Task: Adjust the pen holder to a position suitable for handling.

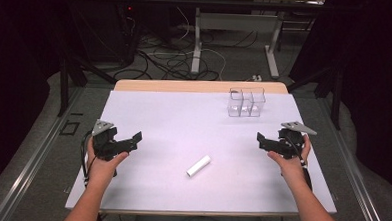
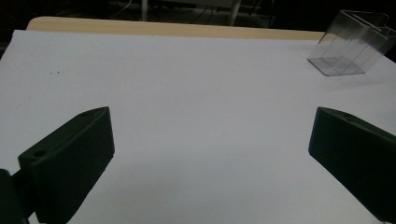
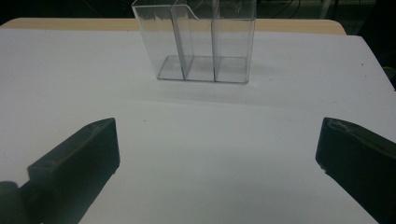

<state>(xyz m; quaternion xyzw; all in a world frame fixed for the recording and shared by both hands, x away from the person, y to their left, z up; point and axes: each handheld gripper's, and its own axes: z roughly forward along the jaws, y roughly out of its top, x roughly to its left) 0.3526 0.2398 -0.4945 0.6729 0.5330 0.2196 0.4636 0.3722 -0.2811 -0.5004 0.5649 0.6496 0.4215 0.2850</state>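
A small white cylinder (image 1: 199,166) lies on the white table (image 1: 183,125), near the front and between the two hands. A clear plastic box (image 1: 246,102) with upright dividers stands at the back right; it is empty and also appears in the left gripper view (image 2: 353,44) and the right gripper view (image 3: 201,39). My left gripper (image 1: 132,140) is held at the table's left, open with nothing between its jaws (image 2: 210,154). My right gripper (image 1: 261,139) is held at the table's right, open and empty too (image 3: 217,158), facing the box.
Beyond the far wooden edge (image 1: 200,85) of the table are cables (image 1: 171,59) on the floor and the legs of another table (image 1: 197,40). Metal rails (image 1: 37,153) run along both sides.
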